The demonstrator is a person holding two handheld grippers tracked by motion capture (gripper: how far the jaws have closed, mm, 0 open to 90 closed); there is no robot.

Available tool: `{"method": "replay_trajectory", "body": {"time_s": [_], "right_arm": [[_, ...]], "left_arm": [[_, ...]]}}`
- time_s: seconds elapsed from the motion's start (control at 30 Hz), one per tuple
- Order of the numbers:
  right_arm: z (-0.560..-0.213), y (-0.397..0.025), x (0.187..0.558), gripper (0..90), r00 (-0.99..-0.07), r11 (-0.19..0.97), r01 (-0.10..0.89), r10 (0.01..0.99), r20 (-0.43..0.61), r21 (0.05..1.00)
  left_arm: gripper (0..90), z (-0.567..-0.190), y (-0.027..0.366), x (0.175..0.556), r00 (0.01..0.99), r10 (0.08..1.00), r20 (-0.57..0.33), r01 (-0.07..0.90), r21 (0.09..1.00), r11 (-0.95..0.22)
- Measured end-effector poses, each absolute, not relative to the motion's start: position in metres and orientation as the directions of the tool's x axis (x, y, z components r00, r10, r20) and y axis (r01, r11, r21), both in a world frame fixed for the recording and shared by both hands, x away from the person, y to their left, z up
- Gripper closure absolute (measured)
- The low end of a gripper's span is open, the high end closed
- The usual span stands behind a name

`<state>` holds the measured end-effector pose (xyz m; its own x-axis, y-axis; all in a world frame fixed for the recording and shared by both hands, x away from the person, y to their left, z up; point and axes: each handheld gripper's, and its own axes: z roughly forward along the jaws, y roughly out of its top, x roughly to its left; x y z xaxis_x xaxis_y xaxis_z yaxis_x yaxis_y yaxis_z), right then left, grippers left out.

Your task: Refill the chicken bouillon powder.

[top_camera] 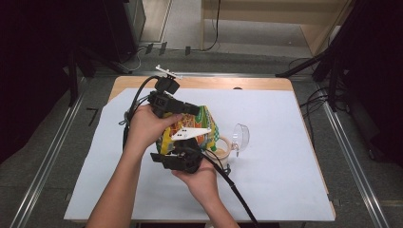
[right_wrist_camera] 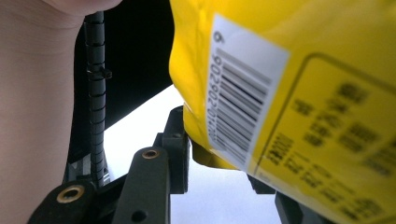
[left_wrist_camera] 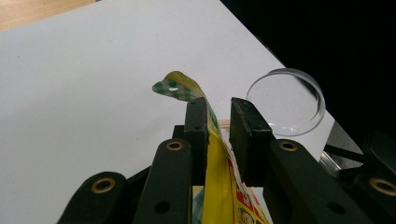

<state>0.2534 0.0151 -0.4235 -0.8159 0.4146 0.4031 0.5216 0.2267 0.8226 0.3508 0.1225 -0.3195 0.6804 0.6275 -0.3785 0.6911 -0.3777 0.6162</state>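
Snack bag (top_camera: 202, 124), yellow with green check, held up over the white-covered worktop (top_camera: 285, 142) between both hands. Left gripper (left_wrist_camera: 218, 123): fingers (left_wrist_camera: 196, 135) nearly closed, pinching the bag's top edge. Right gripper (right_wrist_camera: 219, 158): one finger against the bag's lower corner by the barcode, the other hidden behind the bag; grip cannot be told. Tape roll (top_camera: 223, 147) and clear dish (top_camera: 241, 136) just beside the bag.
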Motion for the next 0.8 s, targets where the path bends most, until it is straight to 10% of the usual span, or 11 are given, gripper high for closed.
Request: {"method": "replay_trajectory", "body": {"time_s": [0.8], "right_arm": [[-0.4227,0.0151,0.2512,66.3,-0.821,0.24,0.514,0.416,0.391,0.823]], "left_arm": [[76.7,-0.321,0.1244,0.3523,0.672,0.627,-0.393,0.704,0.604,-0.375]]}}
